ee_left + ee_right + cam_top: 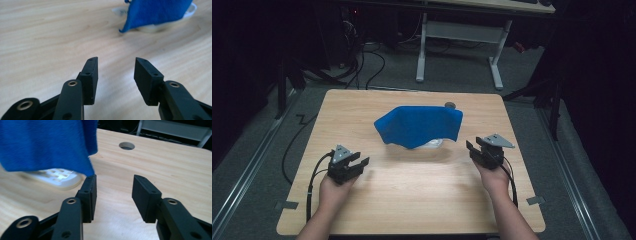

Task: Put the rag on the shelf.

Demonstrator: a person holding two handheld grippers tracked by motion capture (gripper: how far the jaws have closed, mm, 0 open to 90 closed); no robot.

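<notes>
Left hand (332, 192): comes in from 6 o'clock and holds the left gripper (353, 165) low over the table (412, 200), pointing toward 2 o'clock.
Left gripper jaws: spread wide, nothing between them.
Right hand (495, 179): holds the right gripper (474, 148) pointing toward 10 o'clock.
Right gripper jaws: spread wide, empty, near the cloth's corner.
Cloth (419, 125): blue, draped over the dish at the table's middle.
Dish (160, 25): white and shallow, mostly covered; its contents cannot be told.
</notes>
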